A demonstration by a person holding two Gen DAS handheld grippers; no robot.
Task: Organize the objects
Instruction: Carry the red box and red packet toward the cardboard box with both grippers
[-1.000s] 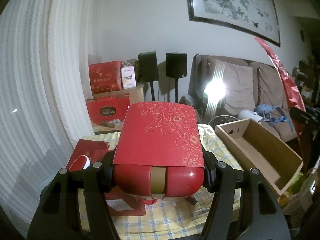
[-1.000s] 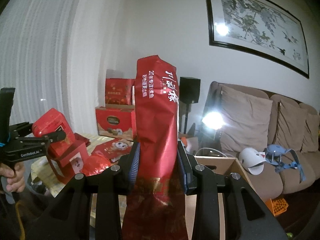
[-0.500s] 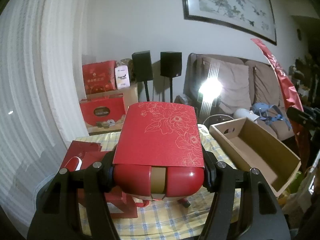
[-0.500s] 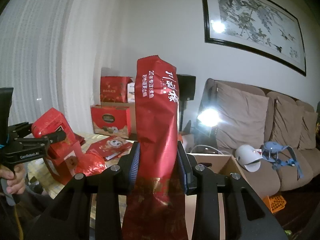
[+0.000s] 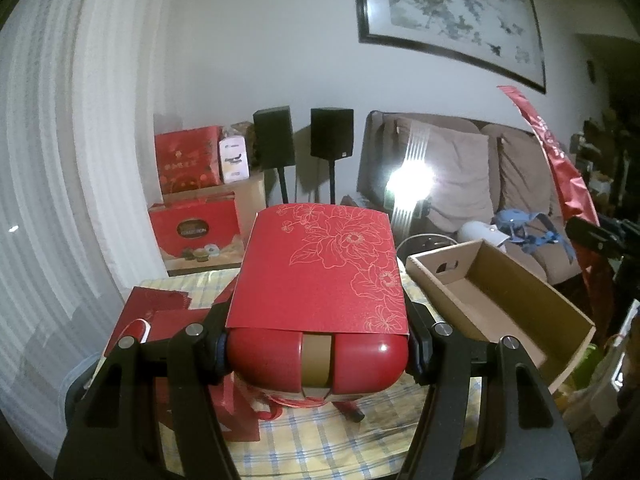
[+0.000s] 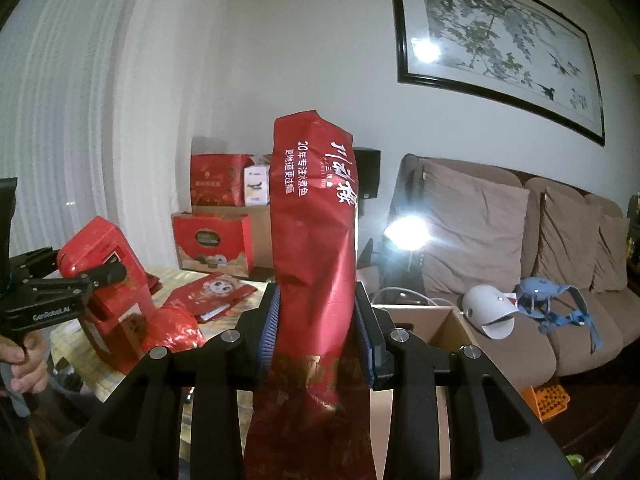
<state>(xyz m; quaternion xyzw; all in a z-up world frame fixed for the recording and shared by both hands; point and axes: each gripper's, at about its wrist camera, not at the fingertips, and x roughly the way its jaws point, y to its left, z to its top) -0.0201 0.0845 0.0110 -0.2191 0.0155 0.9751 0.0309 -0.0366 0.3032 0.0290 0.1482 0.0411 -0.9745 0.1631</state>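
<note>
My left gripper [image 5: 318, 354] is shut on a red box [image 5: 320, 272] with a gold flower sleeve and a gold strap, held above the checked tablecloth [image 5: 320, 432]. The same red box [image 6: 100, 264] appears at the left of the right wrist view, in the left gripper [image 6: 80, 284]. My right gripper [image 6: 316, 332] is shut on a tall red foil packet [image 6: 316, 216] with white characters, standing upright between the pads. That red packet [image 5: 560, 168] shows at the right edge of the left wrist view. An open brown cardboard tray [image 5: 496, 300] lies on the table's right side.
Red gift bags and envelopes [image 5: 160, 320] lie on the table's left. A crumpled red foil bag [image 6: 176, 328] and a printed red packet [image 6: 216, 292] lie there too. Stacked red gift boxes [image 5: 192, 196], two black speakers [image 5: 304, 140], a brown sofa [image 6: 520, 240] and a bright lamp [image 5: 412, 180] stand behind.
Both views have drifted slightly, so the background has shifted. Both grips hold unchanged.
</note>
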